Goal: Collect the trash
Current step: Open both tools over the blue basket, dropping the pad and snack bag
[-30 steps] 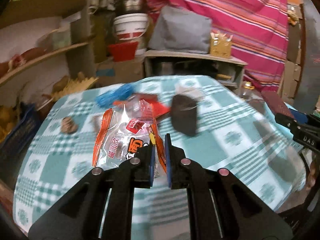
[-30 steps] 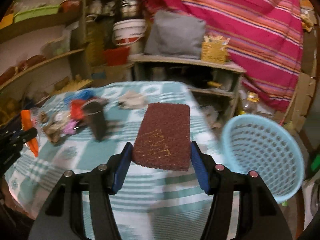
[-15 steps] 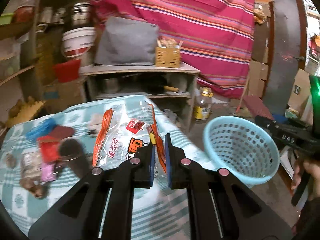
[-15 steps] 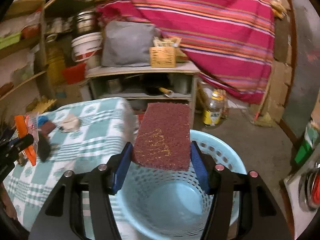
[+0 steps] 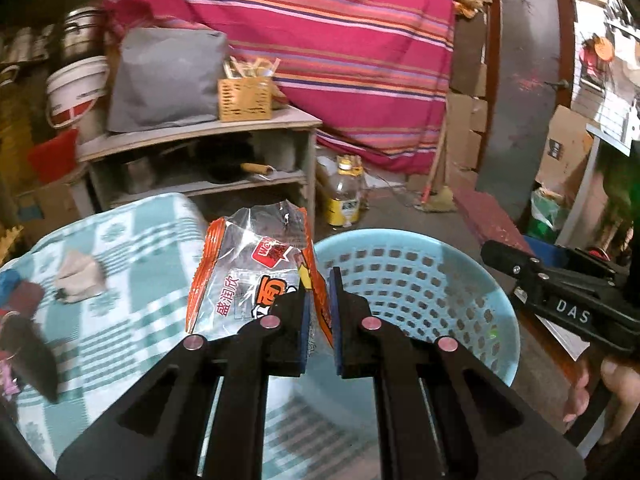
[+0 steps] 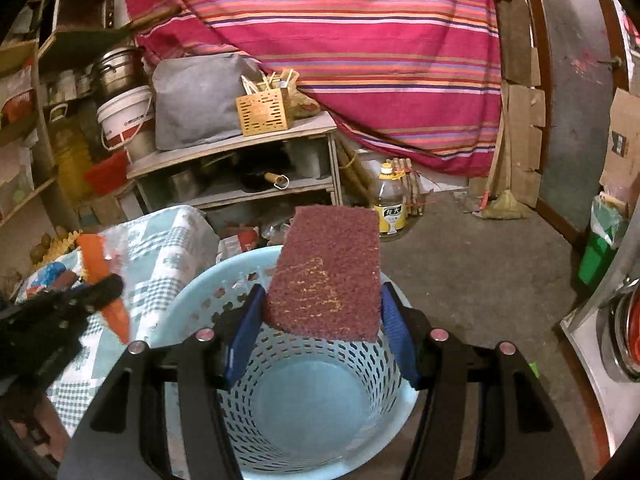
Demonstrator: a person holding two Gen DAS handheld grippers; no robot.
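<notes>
My left gripper is shut on a clear snack wrapper with orange edges, held over the table edge just left of the light blue basket. In the right wrist view my right gripper is shut on a dark red scouring pad, which hangs above the basket. The basket looks empty inside. The wrapper and the left gripper show at the left of the right wrist view. The right gripper's body and a hand show at the right of the left wrist view.
A table with a teal checked cloth holds a crumpled tissue and a blurred dark object among other scraps at its left. Behind stand a wooden shelf, a yellow bottle on the floor and a striped red cloth.
Both grippers have swung right from over the table to the blue basket, each still holding its item. The scouring pad now hangs over the basket; the wrapper is at its left rim.
</notes>
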